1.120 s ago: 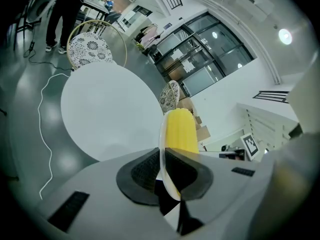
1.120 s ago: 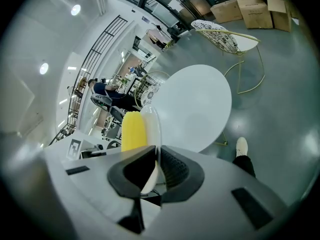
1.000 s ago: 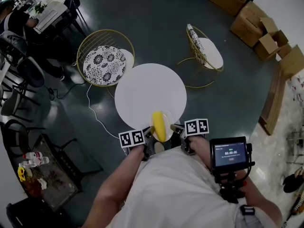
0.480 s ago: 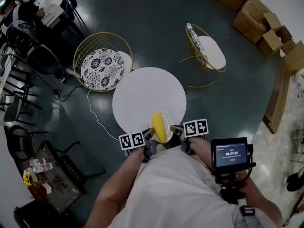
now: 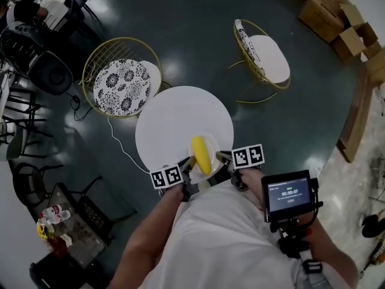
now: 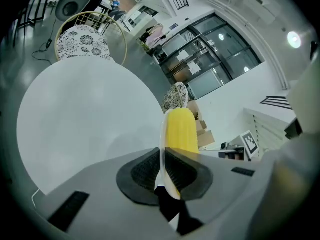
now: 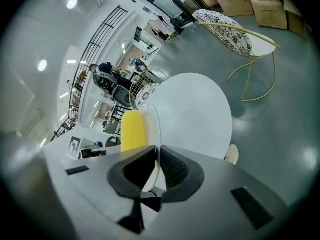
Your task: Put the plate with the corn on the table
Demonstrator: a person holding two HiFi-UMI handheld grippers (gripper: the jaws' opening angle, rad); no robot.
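Observation:
A pale plate (image 5: 210,147) carrying a yellow corn cob (image 5: 201,154) hangs over the near edge of the round white table (image 5: 174,122). My left gripper (image 5: 189,165) is shut on the plate's left rim and my right gripper (image 5: 222,158) on its right rim. In the left gripper view the plate (image 6: 162,149) shows edge-on between the pads of the left gripper (image 6: 163,173), with the corn (image 6: 180,131) just beyond. In the right gripper view the right gripper (image 7: 155,170) pinches the plate (image 7: 157,126), with the corn (image 7: 133,130) to its left. I cannot tell whether the plate touches the table.
Two gold wire chairs stand beyond the table, one with a patterned cushion (image 5: 123,82) at left, one tilted (image 5: 263,56) at right. Cardboard boxes (image 5: 340,14) sit far right. A white cable (image 5: 118,143) lies on the floor. A screen device (image 5: 289,194) hangs by the person's right arm.
Both grippers have carried the plate with the corn a little forward, so it lies further over the table's near edge. Both stay shut on it.

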